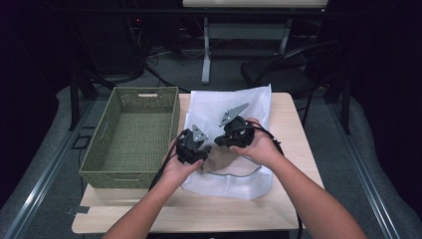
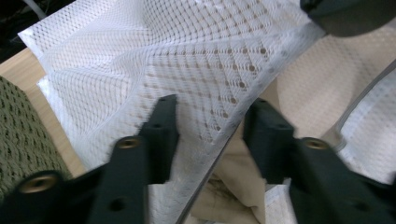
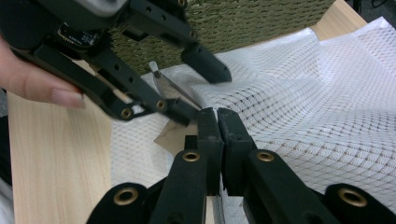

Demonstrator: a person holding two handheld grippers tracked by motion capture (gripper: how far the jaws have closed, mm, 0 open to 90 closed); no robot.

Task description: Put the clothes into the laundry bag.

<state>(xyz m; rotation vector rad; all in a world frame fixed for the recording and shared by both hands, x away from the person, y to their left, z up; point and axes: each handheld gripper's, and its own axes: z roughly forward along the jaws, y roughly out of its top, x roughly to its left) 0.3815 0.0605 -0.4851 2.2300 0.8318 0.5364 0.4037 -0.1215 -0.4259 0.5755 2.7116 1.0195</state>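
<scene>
Both forearms bare, no sleeves in the high view. Left gripper [image 1: 197, 149] and right gripper [image 1: 222, 139]: black bodies, each topped by a grey three-cornered plate. Black cables trail back along the arms. Jaws are black, angular, blocky at the tips, with brass-coloured ringed holes along the linkage. Short plain nail on one finger.

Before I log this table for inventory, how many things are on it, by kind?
White mesh laundry bag: 1
Beige cloth inside the bag: 1
Green woven basket: 1
Total: 3
</scene>
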